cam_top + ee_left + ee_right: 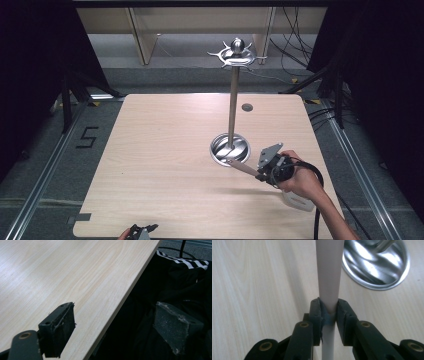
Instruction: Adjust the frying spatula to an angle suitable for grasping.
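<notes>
- Where the near table edge meets the person's dark clothing, the left gripper (117, 327) is seen with jaws spread wide and nothing between them; in the high view it (142, 231) sits at the bottom edge, well apart from the work.
- The right gripper (329, 312) is seen clamped on a pale handle (329, 272), the pads pressed to both its sides; in the high view the gripper (260, 172) is borne by the right hand (300, 182) just beside the stand's base.
- The handle (242, 167) is held clear of the table (160, 150), its far end over the rim of the base (230, 148).
- The handle is judged light, stiff and smooth, hence liable to slip or swing; a grip nearer its middle would be steadier than one at its end. What lies at its near end cannot be told.
- Farther off, the pole (233, 105) rises upright to a hooked crown (237, 53).
- Count: two grippers, one handle, one stand, one table, one small dark disc (247, 107) in the tabletop.
</notes>
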Demonstrator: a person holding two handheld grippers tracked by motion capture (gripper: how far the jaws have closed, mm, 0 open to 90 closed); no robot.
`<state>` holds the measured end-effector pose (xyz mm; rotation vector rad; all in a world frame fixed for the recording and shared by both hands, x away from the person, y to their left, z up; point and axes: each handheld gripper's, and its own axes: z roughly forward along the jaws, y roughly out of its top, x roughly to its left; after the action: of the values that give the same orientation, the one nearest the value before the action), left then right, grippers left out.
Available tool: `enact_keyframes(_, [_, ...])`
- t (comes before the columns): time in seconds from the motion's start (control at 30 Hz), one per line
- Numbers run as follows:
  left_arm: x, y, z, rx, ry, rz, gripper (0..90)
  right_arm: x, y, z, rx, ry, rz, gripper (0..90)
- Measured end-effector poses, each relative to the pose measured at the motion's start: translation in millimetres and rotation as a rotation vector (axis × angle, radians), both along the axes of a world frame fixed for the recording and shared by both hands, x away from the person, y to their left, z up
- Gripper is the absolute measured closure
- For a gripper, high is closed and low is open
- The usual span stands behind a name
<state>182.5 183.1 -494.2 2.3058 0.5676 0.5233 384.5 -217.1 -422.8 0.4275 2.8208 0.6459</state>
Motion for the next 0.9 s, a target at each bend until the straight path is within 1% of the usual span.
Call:
enact_keyframes(0.03, [0.0, 0.0, 0.0, 0.0, 0.0, 0.0, 16.5, 0.0, 0.0, 0.0, 0.0, 0.0, 0.0, 76.5])
enact_keyframes(0.07, [0.7, 0.6, 0.5, 0.017, -0.004, -0.005, 16.5, -0.8, -2.1, 2.8, 0.017, 0.005, -0.022, 76.5])
enact_keyframes(0.1, [0.5, 0.0, 0.0, 0.009, 0.001, -0.006, 16.5, -0.6, -3.3, 4.9, 0.032, -0.021, -0.019, 76.4])
enact_keyframes(0.13, [0.5, 0.2, 0.3, 0.017, -0.004, -0.006, 16.5, -1.6, -5.4, 9.8, 0.058, -0.043, -0.028, 76.5])
enact_keyframes(0.17, [0.5, 0.2, 0.3, 0.017, -0.004, -0.006, 16.5, -1.6, -5.4, 9.8, 0.058, -0.043, -0.028, 76.5])
enact_keyframes(0.2, [0.0, -0.5, -0.5, -0.007, 0.012, -0.011, 16.5, -1.7, -6.9, 12.5, 0.08, -0.047, -0.038, 76.5])
enact_keyframes(0.23, [0.0, -0.8, -0.9, -0.009, 0.011, -0.004, 16.5, -1.6, -8.2, 14.7, 0.097, -0.059, -0.046, 76.5])
enact_keyframes(0.27, [0.2, -0.5, -0.4, -0.001, 0.005, -0.004, 16.5, -3.8, -10.3, 19.7, 0.127, -0.068, -0.081, 76.5])
enact_keyframes(0.33, [0.1, -0.3, -0.5, 0.001, 0.005, -0.003, 16.5, -3.5, -13.1, 23.8, 0.159, -0.069, -0.071, 76.5])
enact_keyframes(0.37, [0.1, -0.3, -0.5, 0.001, 0.005, -0.003, 16.5, -4.0, -13.9, 24.7, 0.182, -0.08, -0.078, 76.5])
enact_keyframes(0.4, [0.1, 0.1, 0.1, 0.005, -0.003, 0.001, 16.5, -4.1, -14.9, 26.4, 0.197, -0.078, -0.084, 76.5])
enact_keyframes(0.43, [0.1, 0.1, 0.1, 0.005, -0.003, 0.001, 16.5, -5.9, -16.5, 27.7, 0.208, -0.081, -0.116, 76.5])
enact_keyframes(0.47, [0.3, 0.0, -0.1, 0.001, 0.0, -0.001, 16.5, -5.7, -17.9, 28.6, 0.23, -0.085, -0.088, 76.5])
enact_keyframes(0.5, [0.3, 0.2, 0.0, 0.008, -0.004, 0.001, 16.5, -5.0, -19.7, 29.9, 0.246, -0.092, -0.099, 76.5])
enact_keyframes(0.53, [1.0, 0.4, -0.2, 0.017, 0.003, -0.008, 16.5, -5.4, -21.0, 31.5, 0.254, -0.093, -0.105, 76.6])
enact_keyframes(0.57, [1.0, 0.4, -0.2, 0.017, 0.003, -0.008, 16.5, -5.4, -21.0, 31.5, 0.254, -0.093, -0.105, 76.6])
enact_keyframes(0.6, [0.7, -0.5, -1.2, 0.008, 0.002, -0.001, 16.5, -3.7, -22.7, 32.9, 0.262, -0.106, -0.093, 76.5])
enact_keyframes(0.63, [-0.2, -1.0, -1.1, -0.013, 0.01, -0.005, 16.5, -5.9, -24.6, 35.9, 0.289, -0.118, -0.13, 76.5])
enact_keyframes(0.67, [-0.1, -0.8, -0.8, -0.01, 0.015, -0.011, 16.5, -6.6, -25.3, 37.5, 0.316, -0.109, -0.124, 76.5])
enact_keyframes(0.7, [-0.1, -0.8, -0.8, -0.01, 0.015, -0.011, 16.5, -6.6, -25.3, 37.5, 0.316, -0.109, -0.124, 76.5])
enact_keyframes(0.73, [0.3, -0.6, -0.8, 0.005, 0.005, -0.003, 16.5, -6.8, -26.2, 39.1, 0.335, -0.117, -0.125, 76.5])
enact_keyframes(0.77, [0.2, -0.6, -0.6, 0.003, 0.004, -0.003, 16.5, -6.8, -27.3, 41.2, 0.354, -0.128, -0.134, 76.5])
enact_keyframes(0.83, [-0.2, -1.1, -1.4, -0.004, 0.013, -0.003, 16.5, -7.6, -28.3, 45.0, 0.39, -0.138, -0.134, 76.6])
enact_keyframes(0.87, [-0.2, -1.1, -1.4, -0.004, 0.013, -0.003, 16.5, -7.6, -28.3, 45.0, 0.39, -0.138, -0.134, 76.6])
enact_keyframes(0.9, [-0.3, -1.4, -2.1, -0.004, 0.024, -0.001, 16.5, -8.0, -29.1, 46.9, 0.408, -0.137, -0.139, 76.6])
